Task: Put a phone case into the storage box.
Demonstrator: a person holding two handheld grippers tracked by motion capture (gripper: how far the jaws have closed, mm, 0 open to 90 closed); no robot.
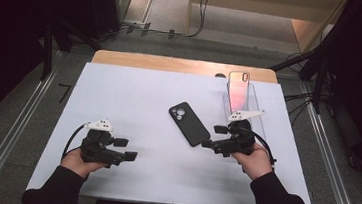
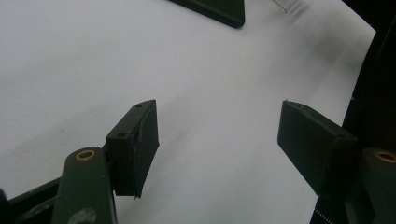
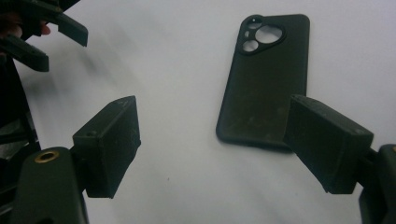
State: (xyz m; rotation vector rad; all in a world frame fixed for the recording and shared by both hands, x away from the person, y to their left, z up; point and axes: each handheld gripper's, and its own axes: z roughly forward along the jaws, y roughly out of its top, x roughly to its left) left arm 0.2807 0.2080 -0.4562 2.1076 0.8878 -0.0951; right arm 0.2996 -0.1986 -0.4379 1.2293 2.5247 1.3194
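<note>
Right gripper (image 1: 214,137) stands with jaws spread and nothing between them, hovering low over the white table (image 1: 134,97) just beside the near end of the black phone case (image 1: 189,124). In the right gripper view the case (image 3: 264,79) lies flat, camera cut-outs at its far end, one jaw overlapping its near corner in the picture; contact cannot be confirmed. Left gripper (image 1: 130,149) is likewise spread and empty, held above bare table well apart from the case, whose corner (image 2: 219,9) shows at the top of the left gripper view.

Judged step: approach to the case, before any grasp. The next move calls for bringing the right jaws astride one edge of the case and pinching it; since it lies flat, an edge must first be lifted or caught at the side.

Containers: a clear stand (image 1: 249,103) at the far right of the table holds a phone (image 1: 238,90) propped upright, its pinkish back facing the camera. The case itself is empty
</note>
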